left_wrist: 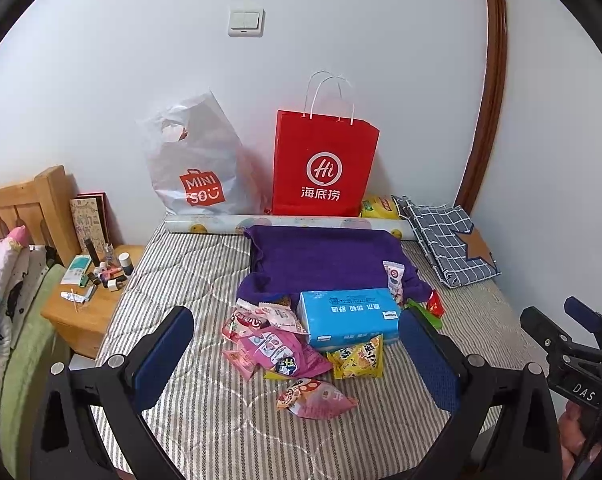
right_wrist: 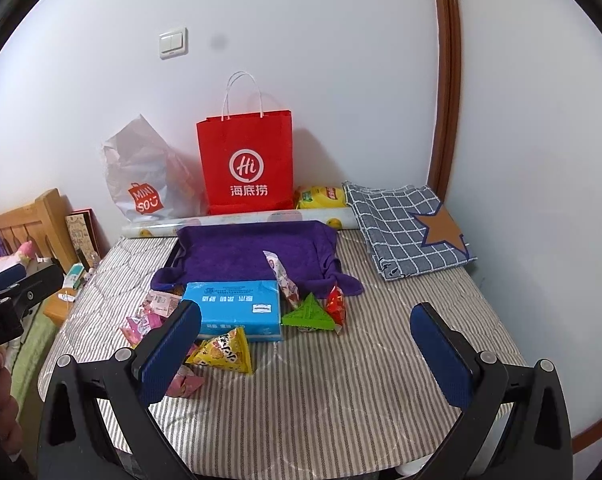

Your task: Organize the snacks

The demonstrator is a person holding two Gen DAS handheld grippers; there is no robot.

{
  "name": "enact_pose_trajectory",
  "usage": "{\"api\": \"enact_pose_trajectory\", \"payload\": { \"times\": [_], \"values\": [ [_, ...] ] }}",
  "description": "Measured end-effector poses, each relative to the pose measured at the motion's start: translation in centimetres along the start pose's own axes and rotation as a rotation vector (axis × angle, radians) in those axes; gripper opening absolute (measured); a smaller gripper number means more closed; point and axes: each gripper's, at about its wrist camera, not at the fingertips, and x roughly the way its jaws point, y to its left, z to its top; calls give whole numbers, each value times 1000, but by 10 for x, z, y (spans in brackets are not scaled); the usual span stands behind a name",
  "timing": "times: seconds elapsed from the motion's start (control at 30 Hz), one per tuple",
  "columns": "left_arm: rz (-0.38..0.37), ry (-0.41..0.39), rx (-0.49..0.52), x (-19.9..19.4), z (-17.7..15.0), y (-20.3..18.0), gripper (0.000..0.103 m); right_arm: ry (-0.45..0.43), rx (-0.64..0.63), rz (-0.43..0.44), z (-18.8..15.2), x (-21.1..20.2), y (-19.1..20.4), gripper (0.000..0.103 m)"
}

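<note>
Well, you've barely begun: both your left gripper (left_wrist: 297,354) and right gripper (right_wrist: 305,346) hang wide open and empty. The snack packets (left_wrist: 279,344) lie scattered around the blue tissue box (left_wrist: 347,314), all loose on the striped mattress (right_wrist: 341,392). Only one packet (right_wrist: 281,276) leans at the purple-lined tray (right_wrist: 249,252), by my reading the likely spot for them.

A home bedroom: striped mattress (left_wrist: 189,280), wooden headboard (left_wrist: 29,204), cosmetics-strewn nightstand (left_wrist: 81,312).

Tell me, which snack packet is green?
The triangular green packet, lying on the striped mattress just right of the blue tissue box. The red packet beside it, the yellow one and the pink ones aren't green.
</note>
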Motion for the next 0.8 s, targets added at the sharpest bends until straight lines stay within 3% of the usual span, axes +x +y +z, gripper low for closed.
{"api": "enact_pose_trajectory", "payload": {
  "times": [0.8],
  "values": [
    [-3,-10,26,-5,-2,-10,103,-16,19,26,2,-6,-3,103]
  ]
}}
